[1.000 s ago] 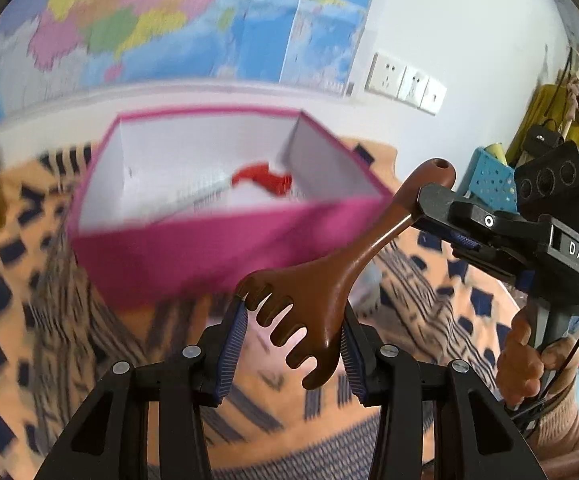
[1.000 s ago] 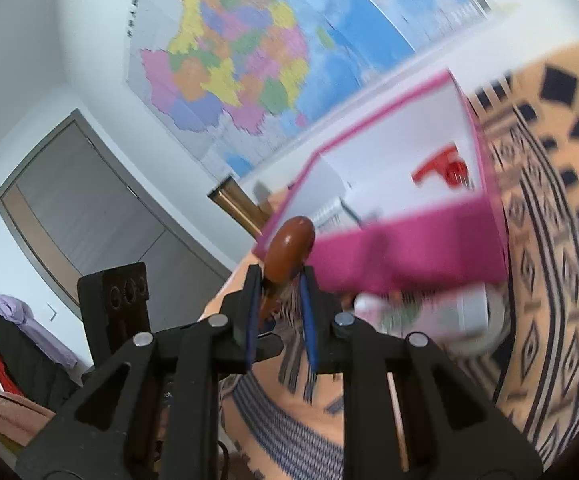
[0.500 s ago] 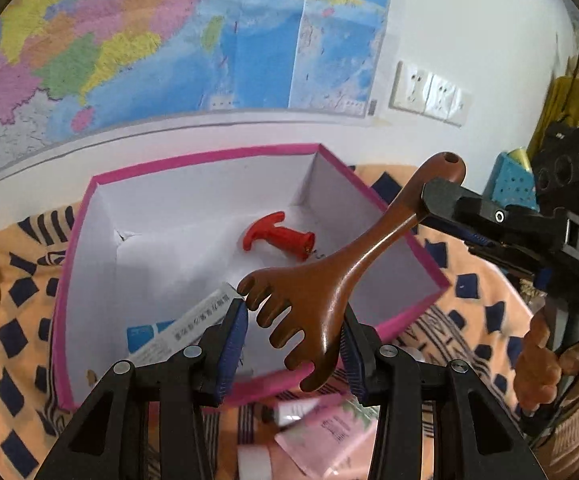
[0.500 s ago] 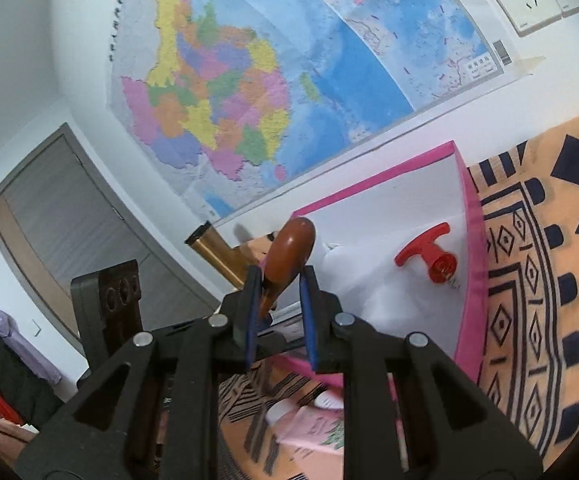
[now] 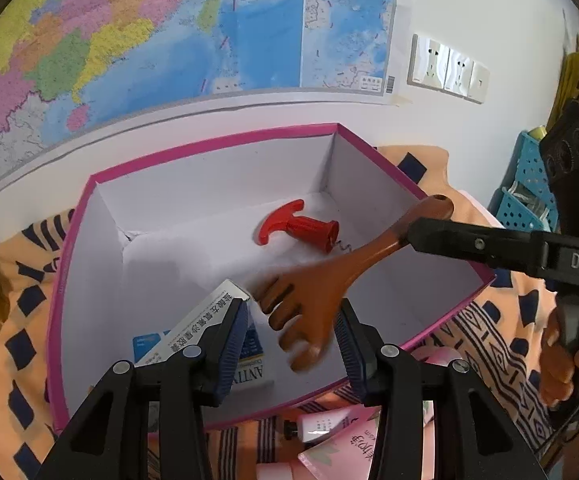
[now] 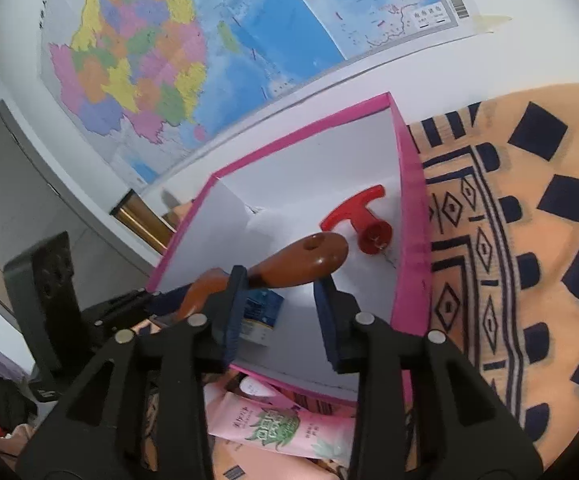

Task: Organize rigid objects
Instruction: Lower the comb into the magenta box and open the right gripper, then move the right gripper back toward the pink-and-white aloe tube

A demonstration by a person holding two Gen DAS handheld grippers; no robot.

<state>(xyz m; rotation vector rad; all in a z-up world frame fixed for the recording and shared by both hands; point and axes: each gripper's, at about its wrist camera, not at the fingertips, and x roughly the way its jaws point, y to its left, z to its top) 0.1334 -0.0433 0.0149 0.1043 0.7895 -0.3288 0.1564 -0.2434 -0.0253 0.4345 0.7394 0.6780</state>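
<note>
A brown wooden hand-shaped scratcher hangs blurred over the open pink box, between both grippers. My left gripper is open, its pads apart on either side of the claw end. My right gripper is open too, its pads wide of the handle end. Inside the box lie a red T-handled corkscrew, also in the right wrist view, and a white and blue carton.
The box stands on an orange cloth with dark blue patterns, against a white wall with a map. Pink tubes lie on the cloth in front of the box. A blue perforated basket stands at the right.
Both grippers have opened and let go of the scratcher, which is dropping into the box. Both grippers moved forward over the box.
</note>
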